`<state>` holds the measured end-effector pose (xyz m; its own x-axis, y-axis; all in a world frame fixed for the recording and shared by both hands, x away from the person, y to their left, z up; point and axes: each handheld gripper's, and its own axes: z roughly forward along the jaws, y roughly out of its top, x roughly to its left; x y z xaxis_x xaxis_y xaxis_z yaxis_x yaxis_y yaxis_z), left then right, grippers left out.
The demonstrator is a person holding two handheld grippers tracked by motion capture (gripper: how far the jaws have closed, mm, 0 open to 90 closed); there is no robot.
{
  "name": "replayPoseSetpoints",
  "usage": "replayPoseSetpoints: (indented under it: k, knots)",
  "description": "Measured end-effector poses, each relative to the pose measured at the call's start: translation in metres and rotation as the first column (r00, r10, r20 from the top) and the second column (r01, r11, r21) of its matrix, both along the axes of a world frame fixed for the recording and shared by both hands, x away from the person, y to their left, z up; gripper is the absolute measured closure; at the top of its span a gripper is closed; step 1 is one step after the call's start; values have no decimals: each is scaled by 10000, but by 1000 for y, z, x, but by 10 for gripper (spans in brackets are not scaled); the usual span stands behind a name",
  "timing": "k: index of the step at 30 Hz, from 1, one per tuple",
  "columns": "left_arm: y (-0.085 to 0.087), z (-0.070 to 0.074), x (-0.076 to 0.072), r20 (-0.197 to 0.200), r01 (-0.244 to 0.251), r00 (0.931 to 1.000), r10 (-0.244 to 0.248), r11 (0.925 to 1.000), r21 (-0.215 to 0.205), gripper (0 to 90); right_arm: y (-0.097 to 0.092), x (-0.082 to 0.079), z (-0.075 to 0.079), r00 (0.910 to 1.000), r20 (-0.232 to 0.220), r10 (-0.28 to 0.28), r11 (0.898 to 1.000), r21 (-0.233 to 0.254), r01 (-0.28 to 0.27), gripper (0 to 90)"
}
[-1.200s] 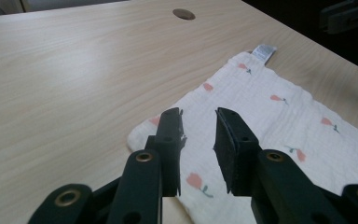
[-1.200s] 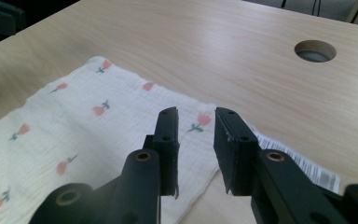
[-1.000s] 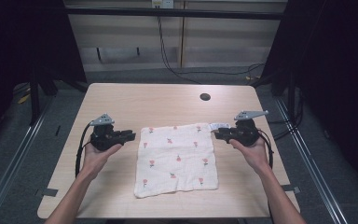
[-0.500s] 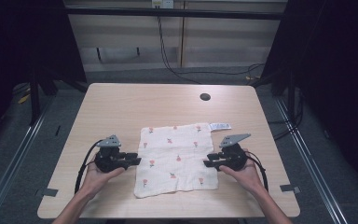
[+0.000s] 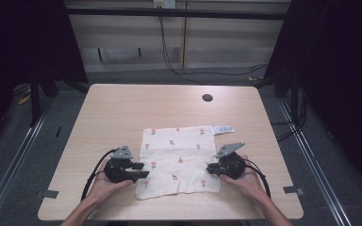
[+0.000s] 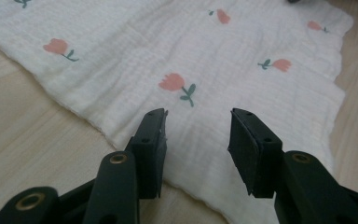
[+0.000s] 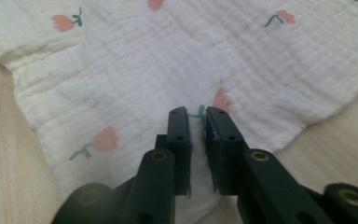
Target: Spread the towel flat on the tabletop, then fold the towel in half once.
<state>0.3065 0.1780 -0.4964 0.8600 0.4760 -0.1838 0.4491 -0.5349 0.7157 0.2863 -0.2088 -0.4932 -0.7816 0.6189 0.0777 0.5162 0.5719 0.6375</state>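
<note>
A white muslin cloth (image 5: 179,157) printed with pink tulips lies flat on the wooden table (image 5: 122,113). My left gripper (image 5: 140,170) sits at the cloth's near left edge. Its jaws stand open over the hem, low above the fabric (image 6: 200,70), with nothing pinched between them (image 6: 198,140). My right gripper (image 5: 209,168) is at the near right edge of the cloth. Its jaws are almost together, with a fold of the cloth (image 7: 121,79) caught between them (image 7: 196,135).
A white care label (image 5: 224,129) sticks out at the cloth's far right corner. A dark round cable hole (image 5: 207,98) lies at the far side of the table. Bare wood surrounds the cloth; hands hold both grippers near the front edge.
Both grippers have come back toward the person, from beside the cloth's far corners down its left and right sides to its near corners.
</note>
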Motion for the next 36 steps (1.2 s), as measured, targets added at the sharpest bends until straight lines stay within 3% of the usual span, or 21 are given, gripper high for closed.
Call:
replayPoseSetpoints:
  k: [4,5,7,10,12,19,26,28,29,33,36]
  knots:
    - [-3,-3,-1,170,106,9998,-112,9995,308,620,-1,-2,0,9997,-179,138,9998,145,-135,880]
    - [-4,-2,-1,456,128,9988,-152,9986,522,647,-2,-5,0,9997,-188,132,9998,132,-130,883]
    - [-4,-2,-1,557,198,9982,-233,9978,636,673,-2,-6,0,9995,-255,191,9995,260,-184,883]
    - [-3,-2,-3,704,170,9973,-221,9972,723,855,-2,-10,-1,9990,-393,206,9988,444,-189,883]
    - [-3,-1,-6,700,267,9970,-328,9959,869,891,-2,-15,0,9988,-427,235,9990,395,-218,883]
    - [-3,1,-21,359,531,9977,-568,9938,974,897,-4,-33,-1,9977,-515,442,9975,580,-412,883]
    - [3,2,-27,-59,543,9985,-540,9953,802,895,-3,-38,0,9968,-594,534,9969,610,-498,876]
    - [4,2,-26,-216,690,9975,-676,9953,676,854,-3,-39,-1,9964,-565,635,9959,680,-597,838]
    - [5,4,-25,-297,737,9969,-726,9966,369,794,-5,-37,1,9988,-381,313,9964,796,-282,796]
    - [7,11,-20,-264,692,9972,-696,9974,-180,753,-10,-30,9,9998,-181,111,9915,1296,-86,770]
    - [7,13,-14,-186,586,9981,-591,9980,-236,723,-12,-21,14,9999,-57,-137,9892,1458,144,750]
